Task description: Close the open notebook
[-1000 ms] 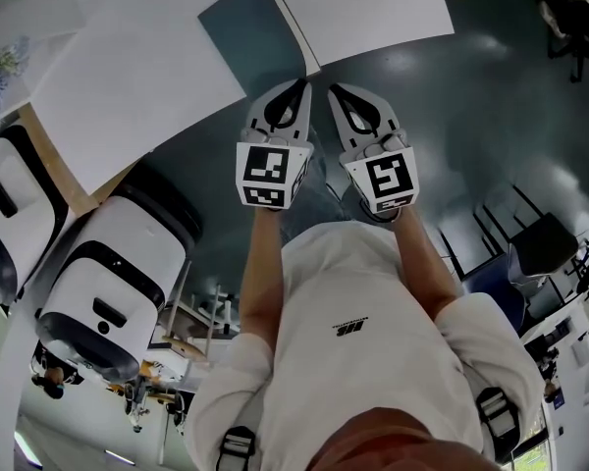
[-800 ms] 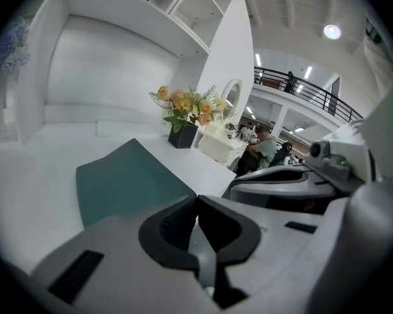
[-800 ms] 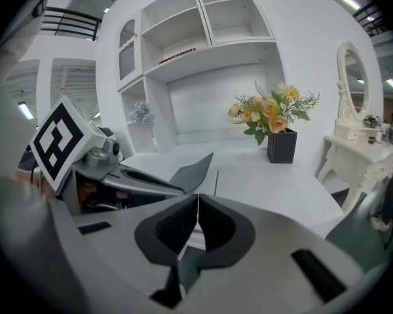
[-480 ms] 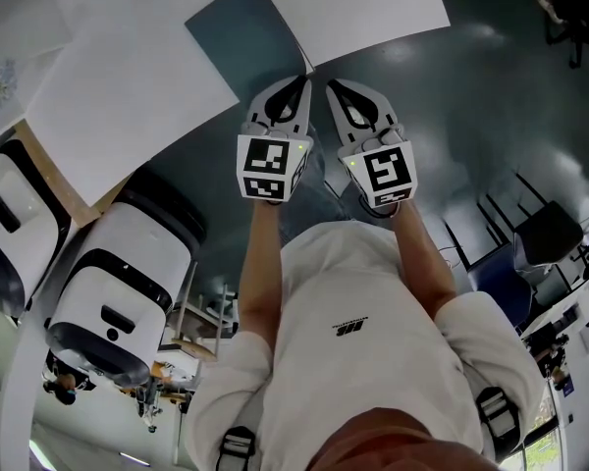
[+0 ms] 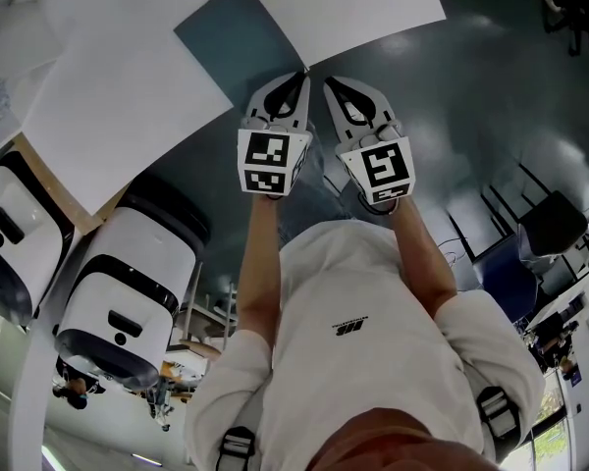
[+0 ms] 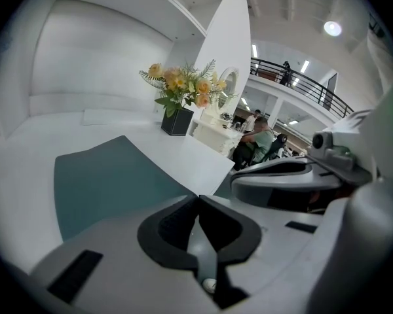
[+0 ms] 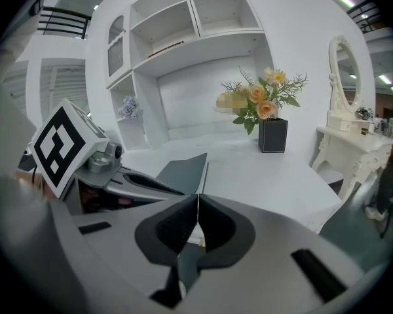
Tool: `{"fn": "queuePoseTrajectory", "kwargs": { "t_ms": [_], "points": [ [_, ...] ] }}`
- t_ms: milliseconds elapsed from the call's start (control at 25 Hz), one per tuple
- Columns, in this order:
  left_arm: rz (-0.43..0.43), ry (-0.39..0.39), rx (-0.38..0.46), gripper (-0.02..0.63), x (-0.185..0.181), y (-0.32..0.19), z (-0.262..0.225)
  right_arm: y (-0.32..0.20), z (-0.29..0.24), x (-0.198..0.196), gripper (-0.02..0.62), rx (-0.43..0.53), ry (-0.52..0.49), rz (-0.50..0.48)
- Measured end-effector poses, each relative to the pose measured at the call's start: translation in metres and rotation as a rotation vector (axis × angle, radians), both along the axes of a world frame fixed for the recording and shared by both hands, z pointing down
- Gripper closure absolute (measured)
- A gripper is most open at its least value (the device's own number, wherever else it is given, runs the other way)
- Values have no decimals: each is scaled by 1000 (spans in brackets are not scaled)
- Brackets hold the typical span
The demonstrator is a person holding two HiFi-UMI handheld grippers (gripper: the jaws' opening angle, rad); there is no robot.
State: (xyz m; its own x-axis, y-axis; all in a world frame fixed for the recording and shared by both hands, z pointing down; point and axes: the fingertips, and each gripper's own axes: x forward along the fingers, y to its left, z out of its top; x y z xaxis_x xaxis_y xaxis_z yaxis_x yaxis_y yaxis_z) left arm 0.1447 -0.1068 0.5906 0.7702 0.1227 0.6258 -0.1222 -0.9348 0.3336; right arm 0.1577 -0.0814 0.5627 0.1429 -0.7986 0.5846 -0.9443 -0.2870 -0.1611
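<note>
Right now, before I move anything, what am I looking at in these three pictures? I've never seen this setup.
There is no robot arm: a person holds a two-jaw gripper in each hand. The head view looks down from their head at the left gripper and right gripper. The other two views ride on the grippers, looking along their jaws. Both pairs of jaws are closed together and hold nothing. Just ahead on the white table lies the open notebook, one half teal and one white. A pot of flowers stands further back.
</note>
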Motion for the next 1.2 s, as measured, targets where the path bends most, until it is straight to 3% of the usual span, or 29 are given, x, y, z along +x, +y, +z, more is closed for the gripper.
{"fn": "queuePoseTrajectory", "kwargs": {
  "t_ms": [400, 680, 1200],
  "points": [
    [14, -26, 5, 606, 3, 3, 8, 7, 3, 6, 597, -7, -1, 22],
    [0, -9, -46, 606, 3, 6, 8, 12, 4, 10, 597, -9, -1, 31],
    [-43, 26, -22, 606, 1, -1, -18, 17, -13, 15, 598, 18, 14, 27]
  ]
}}
